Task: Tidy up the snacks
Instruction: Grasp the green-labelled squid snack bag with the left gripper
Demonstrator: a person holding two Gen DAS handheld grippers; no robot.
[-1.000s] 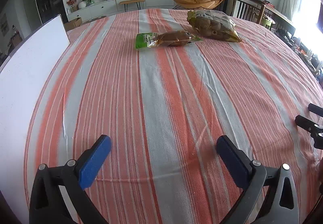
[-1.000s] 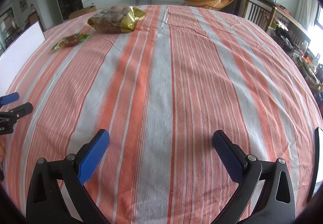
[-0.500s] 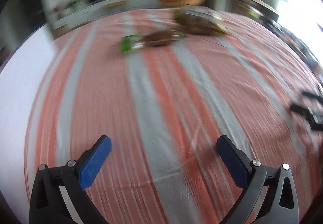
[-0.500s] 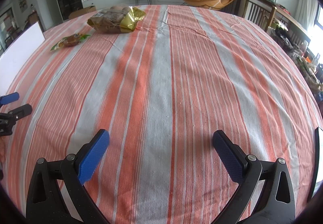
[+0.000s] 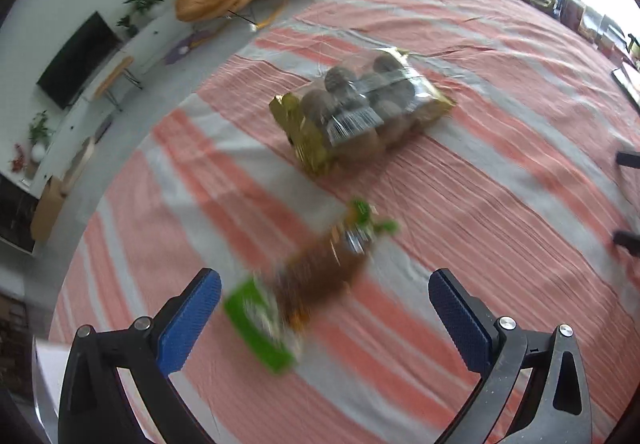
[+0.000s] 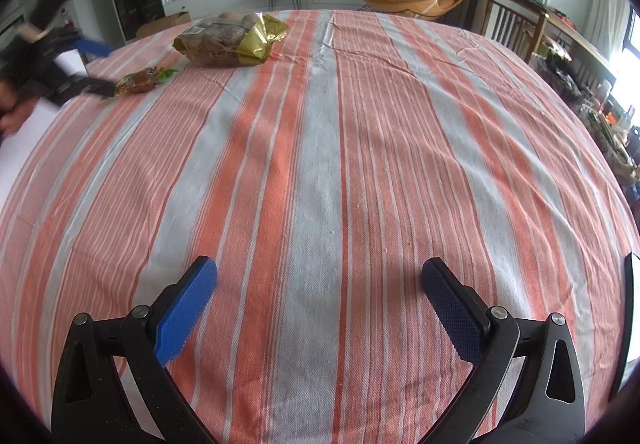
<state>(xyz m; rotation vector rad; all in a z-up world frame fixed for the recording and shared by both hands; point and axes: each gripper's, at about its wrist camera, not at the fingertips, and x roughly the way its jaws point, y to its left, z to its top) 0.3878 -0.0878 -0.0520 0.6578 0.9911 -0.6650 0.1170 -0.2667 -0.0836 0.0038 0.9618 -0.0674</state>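
Green-ended snack packet (image 5: 304, 284) blurred before wide-open empty left claw (image 5: 324, 308), right claw (image 6: 320, 308) likewise

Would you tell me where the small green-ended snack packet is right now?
The small green-ended snack packet lies on the striped tablecloth between the open left gripper fingers, near the gold bag.

An orange-and-grey striped cloth (image 6: 320, 172) covers the worktop. On it lie a small green-ended snack packet (image 5: 304, 284) and, near it, a larger gold-edged bag of round brown snacks (image 5: 360, 112), apart.
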